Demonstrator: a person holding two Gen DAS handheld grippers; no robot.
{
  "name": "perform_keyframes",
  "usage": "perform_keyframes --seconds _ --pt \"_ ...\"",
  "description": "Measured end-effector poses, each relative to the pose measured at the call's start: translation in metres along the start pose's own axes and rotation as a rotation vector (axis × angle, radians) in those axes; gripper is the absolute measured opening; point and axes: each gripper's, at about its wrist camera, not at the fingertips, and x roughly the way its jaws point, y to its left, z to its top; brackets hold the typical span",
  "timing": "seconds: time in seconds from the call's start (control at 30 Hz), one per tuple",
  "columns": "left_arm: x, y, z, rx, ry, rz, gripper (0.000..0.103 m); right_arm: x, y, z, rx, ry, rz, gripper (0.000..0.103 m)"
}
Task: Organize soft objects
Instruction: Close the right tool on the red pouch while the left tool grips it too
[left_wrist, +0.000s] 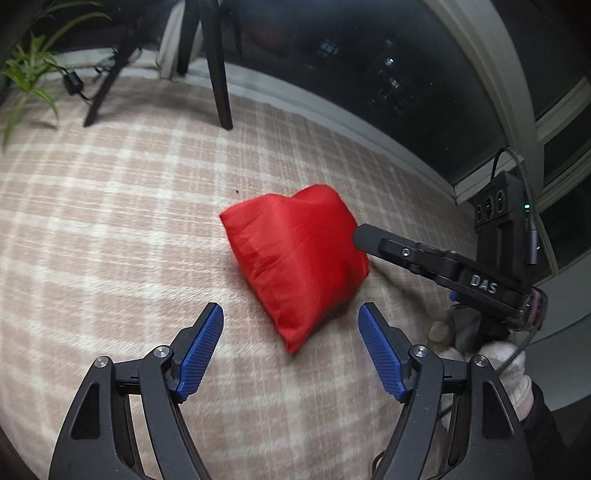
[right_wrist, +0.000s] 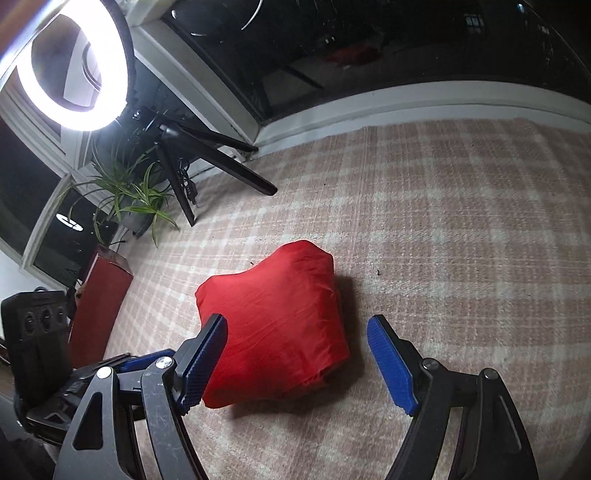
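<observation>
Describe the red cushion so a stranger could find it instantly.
Start at the checked beige blanket spread below the dark window. Near its middle lies the red cushion, a puffy, wrinkled fabric pouch between the open right gripper and left gripper. It is the only bright red soft thing on the blanket.

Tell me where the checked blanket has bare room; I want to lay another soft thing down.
Free: the beige checked blanket right of the red fabric cushion, toward the white window sill. Crowded: the left edge, with black tripod legs, green plant and red box.
</observation>
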Motion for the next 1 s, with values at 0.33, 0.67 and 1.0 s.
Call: perform_keyframes --seconds 0.33,0.67,1.0 --pt "0.022 -0.009 0.006 0.030 0.029 -0.023 0.071 0.021 0.003 0.002 -0.020 0.060 0.029 0.069" --pt "0.022 -0.022 0.004 0.065 0.040 -0.048 0.050 0.030 0.016 0.000 -0.010 0.084 0.077 0.050" --pt "-0.006 -0.023 -0.015 0.066 0.038 -0.075 0.050 0.018 0.030 -0.015 0.001 0.080 0.101 0.049"
